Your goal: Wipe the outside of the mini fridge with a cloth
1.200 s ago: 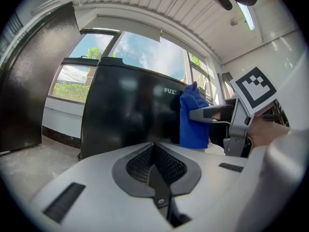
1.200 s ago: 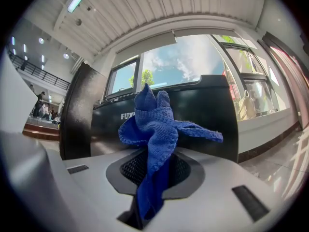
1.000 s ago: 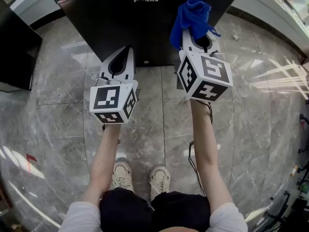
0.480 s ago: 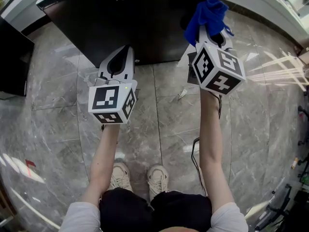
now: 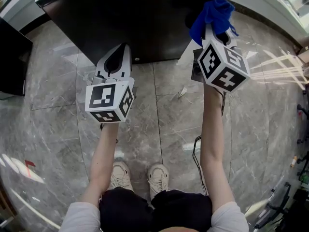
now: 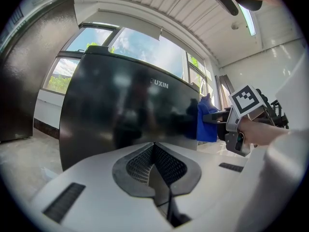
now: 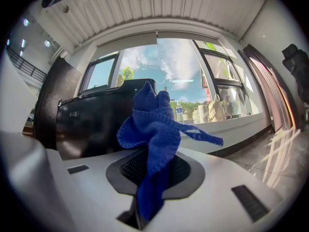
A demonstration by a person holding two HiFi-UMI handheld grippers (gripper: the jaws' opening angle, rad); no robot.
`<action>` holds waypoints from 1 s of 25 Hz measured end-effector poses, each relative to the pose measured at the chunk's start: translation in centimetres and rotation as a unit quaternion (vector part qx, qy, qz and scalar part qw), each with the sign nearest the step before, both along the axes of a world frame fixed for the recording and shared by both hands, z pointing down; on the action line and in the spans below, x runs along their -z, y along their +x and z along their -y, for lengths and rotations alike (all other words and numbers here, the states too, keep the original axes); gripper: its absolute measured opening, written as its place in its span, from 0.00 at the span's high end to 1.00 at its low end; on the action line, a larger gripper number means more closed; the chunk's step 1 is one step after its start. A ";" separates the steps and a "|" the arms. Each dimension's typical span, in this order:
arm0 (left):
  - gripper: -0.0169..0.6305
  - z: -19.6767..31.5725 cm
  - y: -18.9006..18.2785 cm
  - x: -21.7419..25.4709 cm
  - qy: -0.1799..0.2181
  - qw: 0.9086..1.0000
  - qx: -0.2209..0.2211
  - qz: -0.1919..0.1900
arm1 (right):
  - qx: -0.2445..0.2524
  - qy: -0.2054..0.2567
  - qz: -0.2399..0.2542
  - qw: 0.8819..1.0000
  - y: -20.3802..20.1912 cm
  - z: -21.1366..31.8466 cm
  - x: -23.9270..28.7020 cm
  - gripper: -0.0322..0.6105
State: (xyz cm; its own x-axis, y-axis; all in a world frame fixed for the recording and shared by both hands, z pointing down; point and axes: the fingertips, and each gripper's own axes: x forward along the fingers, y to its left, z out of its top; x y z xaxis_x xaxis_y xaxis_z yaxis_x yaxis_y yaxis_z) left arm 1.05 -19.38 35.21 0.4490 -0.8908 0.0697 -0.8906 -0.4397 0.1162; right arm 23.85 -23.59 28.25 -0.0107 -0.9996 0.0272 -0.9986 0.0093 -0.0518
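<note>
The black mini fridge (image 5: 130, 25) stands on the floor ahead of me, its glossy front (image 6: 125, 115) filling the left gripper view. My right gripper (image 5: 212, 28) is shut on a blue cloth (image 5: 212, 16), which bunches up out of its jaws (image 7: 152, 144) at the fridge's right front corner. In the left gripper view the blue cloth (image 6: 206, 122) shows beside the fridge's right edge. My left gripper (image 5: 117, 57) is shut with nothing in it, just short of the fridge's lower front.
Grey marble floor tiles (image 5: 159, 120) lie all around. A dark cabinet (image 5: 12, 57) stands to the left. A white window ledge (image 7: 227, 122) with bottles and bags runs behind the fridge. A cable (image 5: 193, 153) trails by my right leg.
My right gripper has carried the cloth to the right, from the fridge's front towards its right corner. The left gripper has hardly moved.
</note>
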 end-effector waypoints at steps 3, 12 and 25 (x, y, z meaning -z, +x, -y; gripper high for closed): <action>0.97 0.0 0.4 0.3 0.004 1.000 -0.003 0.001 | -0.005 0.001 -0.003 1.000 0.5 0.0 0.1 0.81; 0.97 0.2 -0.4 -0.2 -0.001 1.000 0.002 -0.001 | -0.034 -0.010 0.004 0.999 2.9 0.9 -0.4 0.81; 0.97 -1.2 -5.7 -0.3 -0.003 0.999 0.039 0.008 | 0.045 0.010 0.014 0.999 -4.3 -3.8 0.6 0.81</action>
